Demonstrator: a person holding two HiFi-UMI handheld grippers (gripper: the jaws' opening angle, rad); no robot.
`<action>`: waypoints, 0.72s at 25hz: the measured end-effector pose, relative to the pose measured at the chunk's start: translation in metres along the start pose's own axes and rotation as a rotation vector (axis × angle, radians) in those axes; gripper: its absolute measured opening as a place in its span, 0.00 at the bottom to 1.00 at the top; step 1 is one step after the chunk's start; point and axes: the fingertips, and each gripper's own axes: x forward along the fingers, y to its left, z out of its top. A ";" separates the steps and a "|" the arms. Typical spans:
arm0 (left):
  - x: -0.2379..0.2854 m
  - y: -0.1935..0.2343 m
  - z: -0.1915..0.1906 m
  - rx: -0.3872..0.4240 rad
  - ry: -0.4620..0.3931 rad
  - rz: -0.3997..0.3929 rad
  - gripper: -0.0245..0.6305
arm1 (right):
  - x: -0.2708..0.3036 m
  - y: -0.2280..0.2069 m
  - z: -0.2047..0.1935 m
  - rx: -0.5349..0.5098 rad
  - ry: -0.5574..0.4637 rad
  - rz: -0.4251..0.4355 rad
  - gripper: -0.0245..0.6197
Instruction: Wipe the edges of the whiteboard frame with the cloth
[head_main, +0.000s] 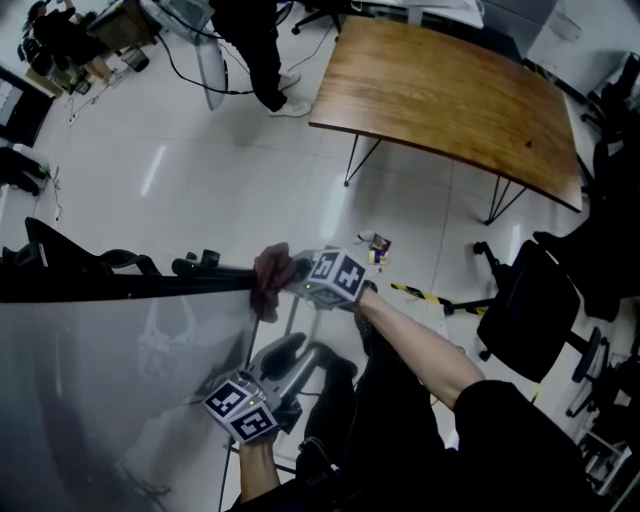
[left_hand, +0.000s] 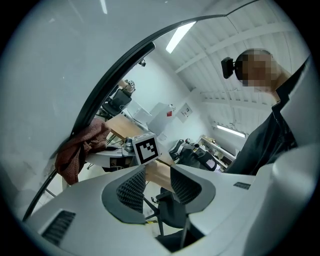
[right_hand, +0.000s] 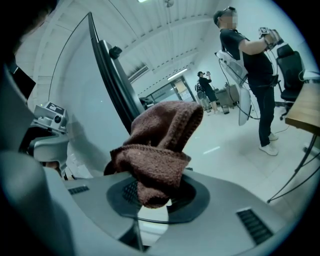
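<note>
Brown cloth (right_hand: 161, 145), one, in right tongs (right_hand: 153, 194); left tongs (left_hand: 158, 183) gaping

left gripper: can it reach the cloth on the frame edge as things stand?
Probably yes. The left gripper is open and empty, and its view shows the cloth draped on the whiteboard frame with nothing between. The right gripper is shut on it, though.
</note>
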 end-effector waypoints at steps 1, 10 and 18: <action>0.000 0.002 -0.001 -0.006 0.000 0.002 0.27 | 0.001 -0.002 -0.002 0.003 0.004 -0.001 0.18; 0.000 0.017 -0.015 -0.057 0.008 0.018 0.27 | 0.017 -0.015 -0.030 0.029 0.048 -0.023 0.18; 0.005 0.023 -0.022 -0.084 0.023 0.026 0.27 | 0.028 -0.028 -0.054 0.054 0.089 -0.053 0.18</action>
